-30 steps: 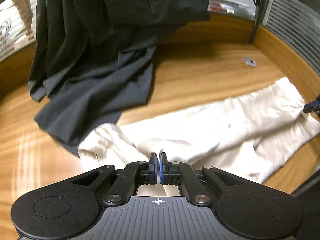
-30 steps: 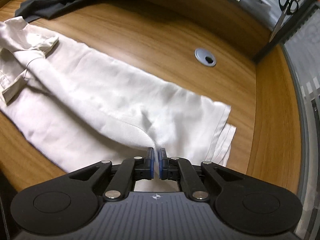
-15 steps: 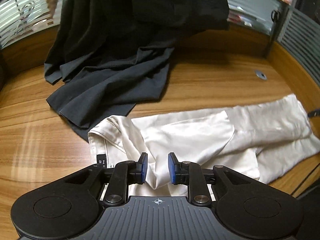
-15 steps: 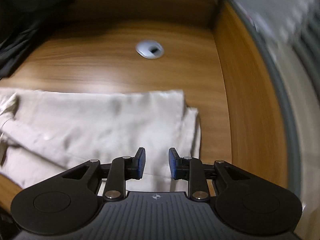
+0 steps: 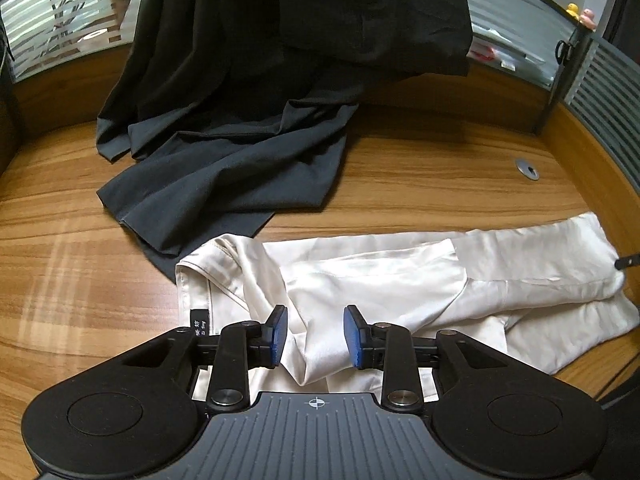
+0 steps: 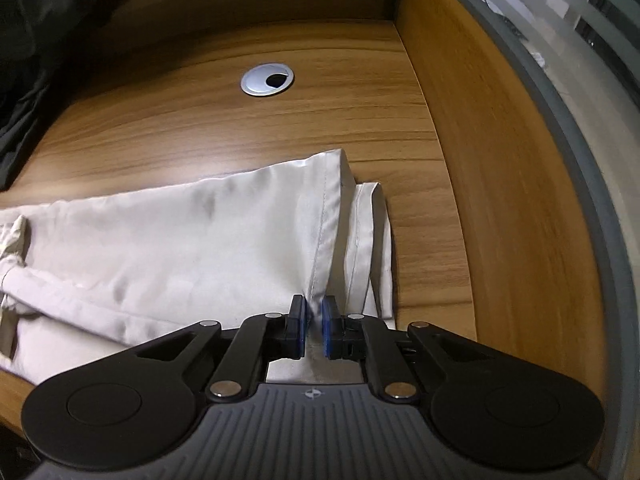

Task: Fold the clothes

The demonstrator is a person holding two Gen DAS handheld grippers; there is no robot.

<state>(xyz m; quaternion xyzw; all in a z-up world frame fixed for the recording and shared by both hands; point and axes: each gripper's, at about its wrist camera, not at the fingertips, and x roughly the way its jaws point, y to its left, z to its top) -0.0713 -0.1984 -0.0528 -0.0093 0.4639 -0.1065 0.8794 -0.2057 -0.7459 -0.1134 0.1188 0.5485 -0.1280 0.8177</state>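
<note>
Cream trousers (image 5: 380, 280) lie stretched across the wooden desk (image 5: 420, 168), with the waistband and its black label at the left end. My left gripper (image 5: 315, 334) hovers over the waist end. Its jaws are opening, and a raised fold of cloth stands between the pads without being pressed. My right gripper (image 6: 314, 320) is at the leg ends of the trousers (image 6: 180, 240). Its jaws are closing and pinch the hem edge of the upper leg. The right gripper's tip (image 5: 628, 262) shows at the far right of the left wrist view.
A heap of dark clothes (image 5: 224, 168) lies behind the trousers and hangs over the back partition; it shows as dark clothes (image 6: 24, 40) at the left. A silver cable grommet (image 6: 267, 80) is set in the desk. A curved partition (image 6: 560, 120) borders the right side. Scissors (image 5: 563, 50) hang there.
The left jaws have parted and let go of the waist fold. My right gripper moved along to the leg hems, opened, then closed on the hem edge.
</note>
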